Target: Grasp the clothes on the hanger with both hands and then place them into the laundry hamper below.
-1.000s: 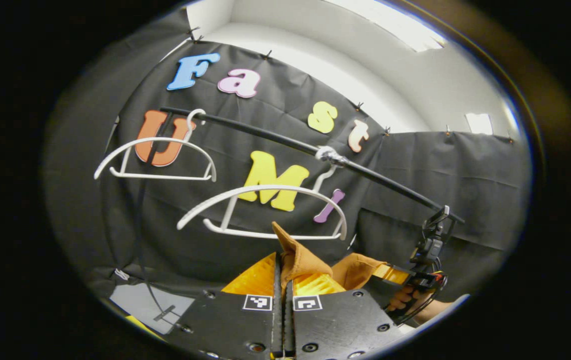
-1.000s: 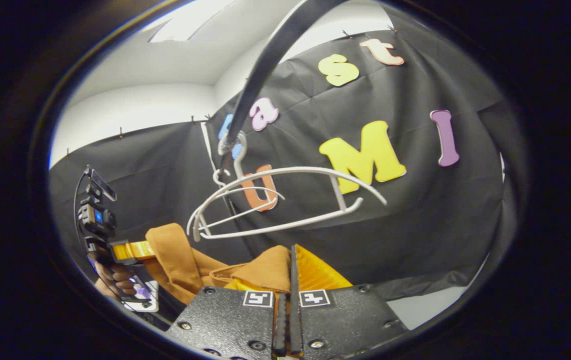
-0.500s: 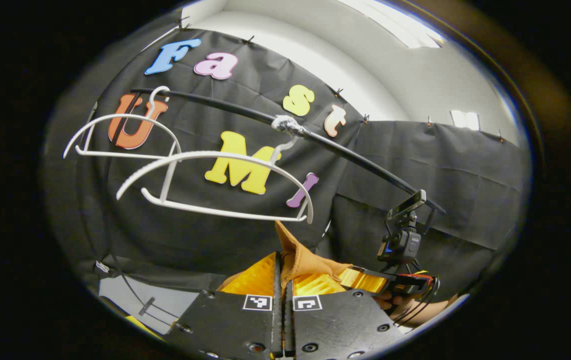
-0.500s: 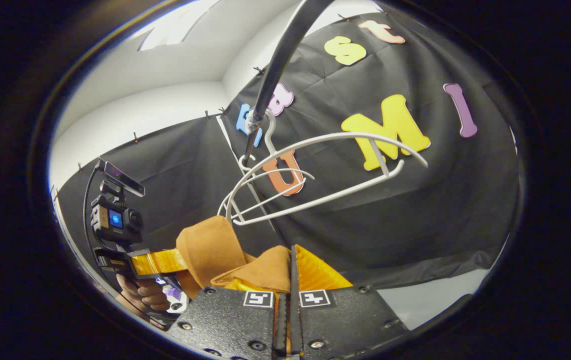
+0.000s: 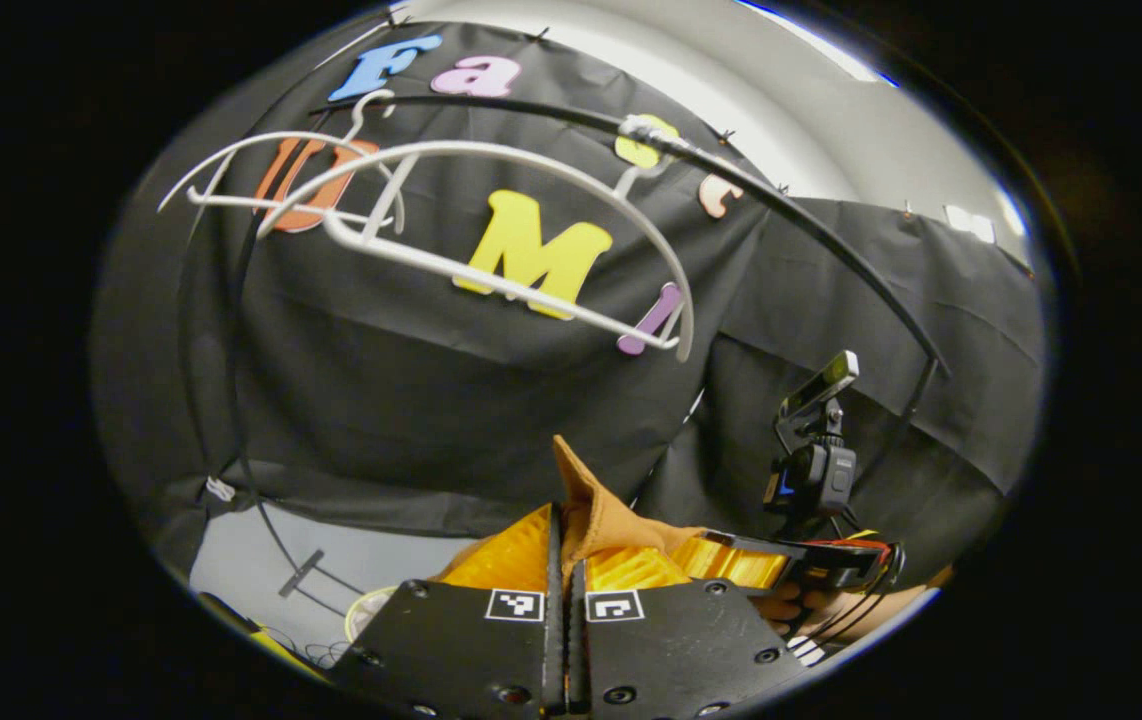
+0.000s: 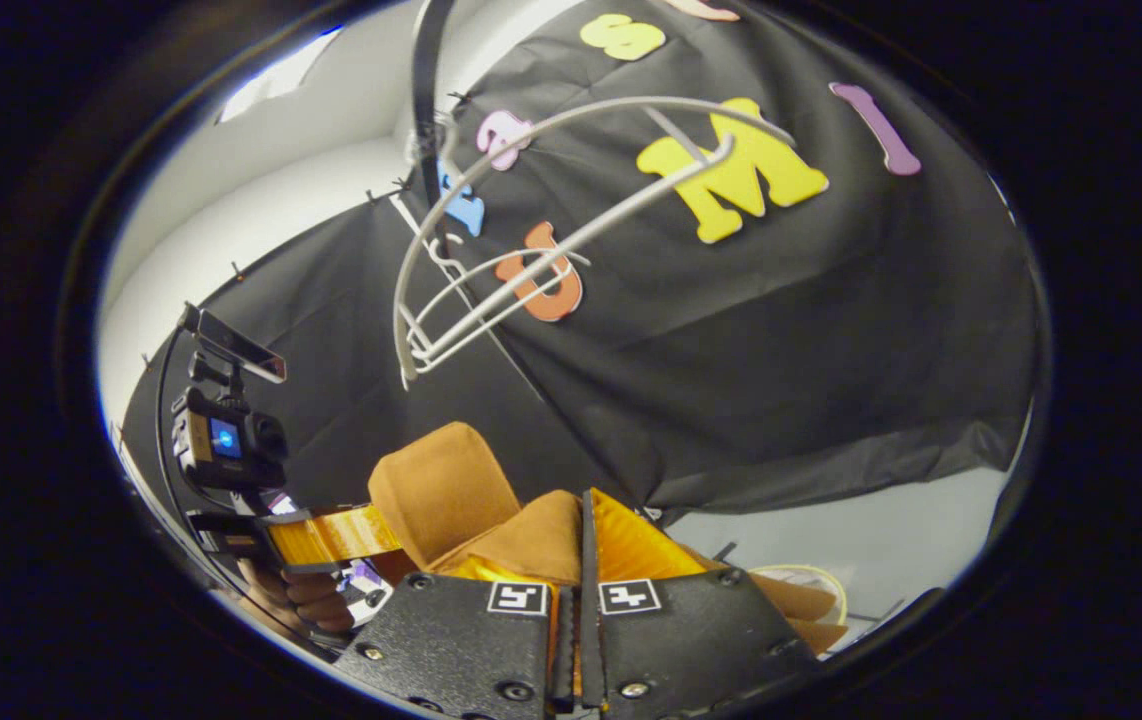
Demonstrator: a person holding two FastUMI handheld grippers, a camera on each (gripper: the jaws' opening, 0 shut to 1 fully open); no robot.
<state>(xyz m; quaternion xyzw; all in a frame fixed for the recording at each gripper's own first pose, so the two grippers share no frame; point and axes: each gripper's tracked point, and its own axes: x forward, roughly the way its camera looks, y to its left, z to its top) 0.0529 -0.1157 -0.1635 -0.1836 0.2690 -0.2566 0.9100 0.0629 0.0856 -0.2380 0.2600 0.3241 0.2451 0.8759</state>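
Observation:
A brown garment point(image 5: 599, 508) sticks up between the orange fingers of my left gripper point(image 5: 561, 522), which is shut on it. In the right gripper view the same brown garment point(image 6: 446, 488) stretches from my right gripper point(image 6: 586, 518), shut on a fold of it, to the left gripper point(image 6: 336, 535) held by a hand. The bare white hanger point(image 5: 501, 205) hangs from the black rail point(image 5: 801, 225) well above the cloth, and this hanger point(image 6: 571, 165) is tilted. A pale round hamper rim point(image 6: 816, 585) shows low down, and the rim point(image 5: 366, 605) shows below my left gripper too.
A second empty white hanger point(image 5: 261, 165) hangs farther along the rail. The right gripper point(image 5: 741, 562) with its camera point(image 5: 816, 475) is close on the right in the left gripper view. Cables point(image 5: 261, 500) run down the black wall to the pale floor point(image 5: 331, 560).
Both grippers have gone down with the brown garment, leaving the hanger higher above them. The hamper rim has come into sight below.

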